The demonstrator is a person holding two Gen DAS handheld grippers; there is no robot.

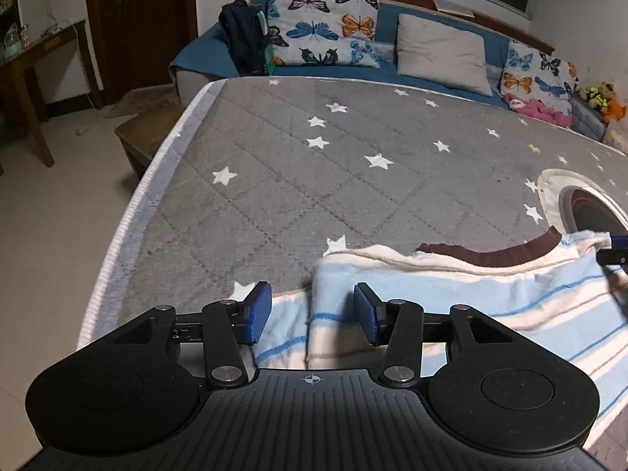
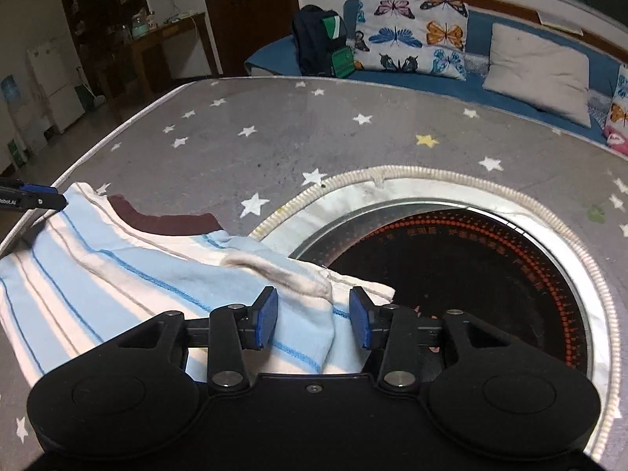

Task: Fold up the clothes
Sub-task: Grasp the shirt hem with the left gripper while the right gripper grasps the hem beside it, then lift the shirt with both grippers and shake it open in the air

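A light blue and white striped garment (image 1: 451, 302) with a dark maroon collar (image 1: 490, 253) lies on the grey star-print table cover (image 1: 294, 180), partly folded. My left gripper (image 1: 312, 316) is open above the garment's left edge, nothing between its pads. My right gripper (image 2: 313, 318) is open over the garment's right end (image 2: 137, 274), cloth lying between and under the fingers, not pinched. The left gripper's tip (image 2: 35, 198) shows at the garment's far left corner in the right wrist view. The right gripper's tip (image 1: 614, 253) shows at the left wrist view's right edge.
A round built-in heater (image 2: 471, 271) with a metal rim sits in the table to the right of the garment. A blue sofa (image 1: 388, 66) with butterfly cushions, a grey pillow and a dark backpack (image 2: 322, 43) stands behind. A wooden desk (image 1: 27, 62) stands at the left.
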